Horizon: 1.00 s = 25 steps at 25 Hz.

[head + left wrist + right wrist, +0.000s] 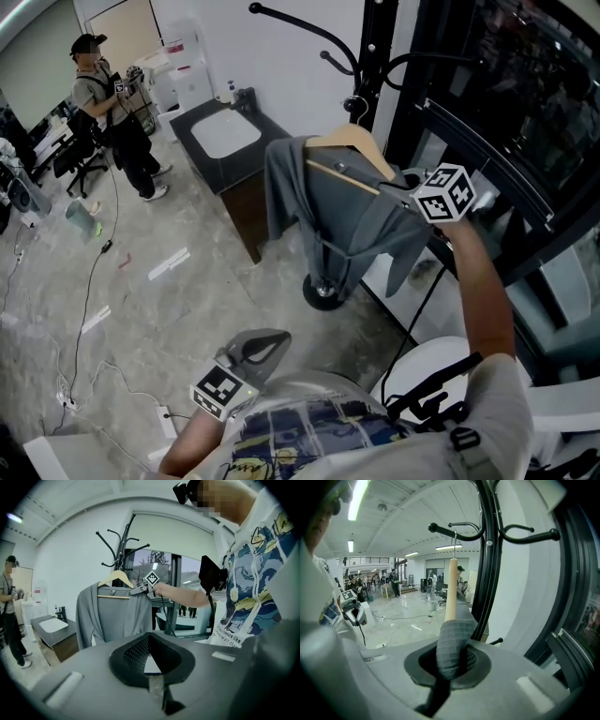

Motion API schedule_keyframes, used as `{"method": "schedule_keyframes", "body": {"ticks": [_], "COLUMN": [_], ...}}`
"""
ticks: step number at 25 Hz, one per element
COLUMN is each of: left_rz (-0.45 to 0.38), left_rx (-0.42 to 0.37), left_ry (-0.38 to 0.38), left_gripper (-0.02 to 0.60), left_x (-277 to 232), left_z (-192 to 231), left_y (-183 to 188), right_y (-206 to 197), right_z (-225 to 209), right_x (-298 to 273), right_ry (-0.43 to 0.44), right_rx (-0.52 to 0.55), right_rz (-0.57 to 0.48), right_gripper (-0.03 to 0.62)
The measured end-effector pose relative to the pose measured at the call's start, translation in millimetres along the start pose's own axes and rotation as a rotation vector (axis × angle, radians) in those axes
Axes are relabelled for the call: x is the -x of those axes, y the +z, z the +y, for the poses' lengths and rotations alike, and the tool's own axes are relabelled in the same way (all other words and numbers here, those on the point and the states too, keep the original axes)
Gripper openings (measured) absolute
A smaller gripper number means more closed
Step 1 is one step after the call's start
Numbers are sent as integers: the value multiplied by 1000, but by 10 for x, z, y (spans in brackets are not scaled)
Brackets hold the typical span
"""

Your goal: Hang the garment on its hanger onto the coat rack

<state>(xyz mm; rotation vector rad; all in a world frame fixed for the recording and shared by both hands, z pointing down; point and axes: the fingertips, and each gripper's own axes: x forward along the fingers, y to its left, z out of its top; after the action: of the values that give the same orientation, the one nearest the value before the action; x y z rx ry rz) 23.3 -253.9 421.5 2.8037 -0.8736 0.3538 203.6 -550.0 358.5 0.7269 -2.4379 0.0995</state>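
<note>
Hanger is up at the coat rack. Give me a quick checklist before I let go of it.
1. Right gripper grip: ok. Its jaws are shut on the hanger end, through the garment.
2. Hook seated on the coat rack: cannot tell. It is up by an upper arm, but no view shows it resting there.
3. Garment on hanger: ok, draped over both shoulders.
4. Left gripper out of the way: ok. It is empty, low by the body and apart from the garment.
5. Bystander clear: ok, standing far across the room.
</note>
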Motion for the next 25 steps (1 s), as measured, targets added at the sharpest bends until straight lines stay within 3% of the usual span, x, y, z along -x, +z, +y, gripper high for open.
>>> {"method": "schedule_keyframes", "body": {"ticks": [9,13,18,25], "left_rz": [17,20,19,15], "left_rx": [1,18,12,14], "left_ry": [10,9,17,-17], "left_gripper": [3,3,3,3], "left_x": [88,186,415,748], "left_z": [-12,-66,-116,-267], "left_y": [-48,-89,-155,-246], "right_y": [-64,-79,-7,46], "right_z": [-86,-107,-159,-183], "right_x": [-78,-65,33,500], "right_ry": [-3,-49,-151,-402], "right_rx": [-6,26,28,35], "right_rz": [5,12,-46,-87], "right_gripper": [8,15,83,161]}}
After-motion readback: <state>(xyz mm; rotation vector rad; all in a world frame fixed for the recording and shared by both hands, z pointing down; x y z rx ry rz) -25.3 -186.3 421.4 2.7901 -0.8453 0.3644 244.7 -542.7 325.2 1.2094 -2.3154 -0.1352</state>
